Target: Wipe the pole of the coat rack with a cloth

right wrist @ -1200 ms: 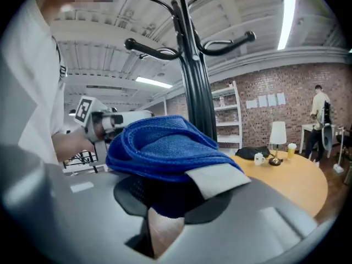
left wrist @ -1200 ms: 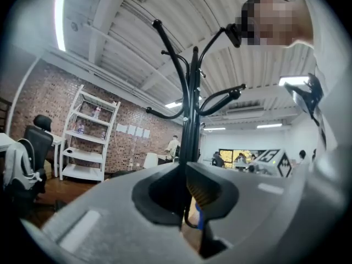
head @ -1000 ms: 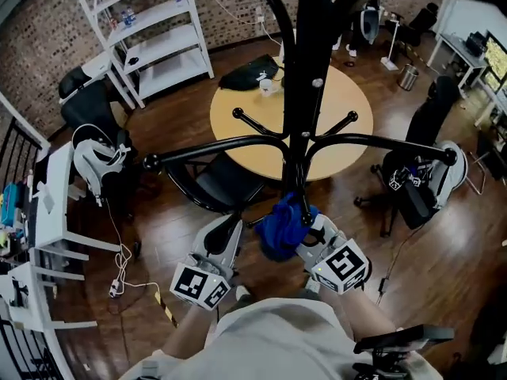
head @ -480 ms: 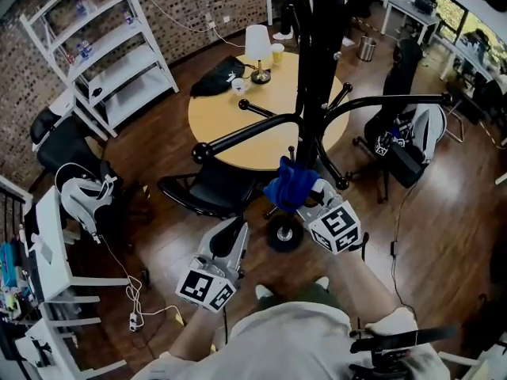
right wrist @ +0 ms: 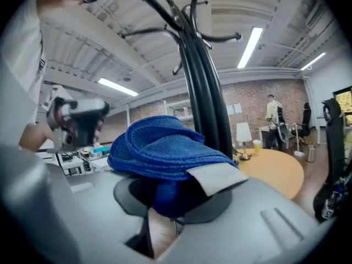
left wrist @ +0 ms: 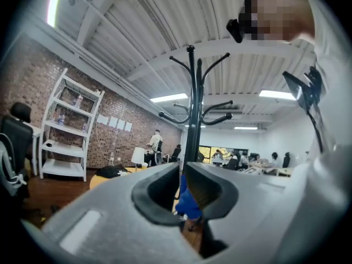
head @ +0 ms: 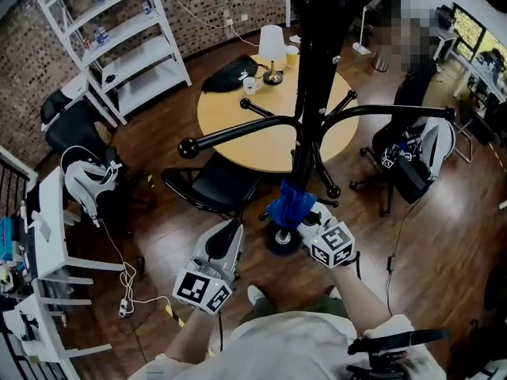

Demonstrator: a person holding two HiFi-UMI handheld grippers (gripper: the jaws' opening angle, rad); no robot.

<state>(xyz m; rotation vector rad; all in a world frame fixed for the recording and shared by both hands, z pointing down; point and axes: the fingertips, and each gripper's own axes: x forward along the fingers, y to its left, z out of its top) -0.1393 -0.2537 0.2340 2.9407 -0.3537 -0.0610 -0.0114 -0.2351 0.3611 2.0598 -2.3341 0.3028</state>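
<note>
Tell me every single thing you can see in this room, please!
Black metal coat rack: one, black, middle, in front of the table.
Blue knitted cloth: one, blue, low at the rack's pole.
Round wooden table: one, light brown, behind the rack.
White table lamp: one, white, on the table.
Black bag: one, black, on the table.
White cup: one, white, beside the bag.
Yellow cup: one, yellow, beside the lamp.
White shelf unit: one, white, by the brick wall.
Black office chairs: three, black, at the table, left, right.
Left hand-held gripper: one, grey, jaws together, empty.
Right hand-held gripper: one, grey, gripping the cloth.
</note>
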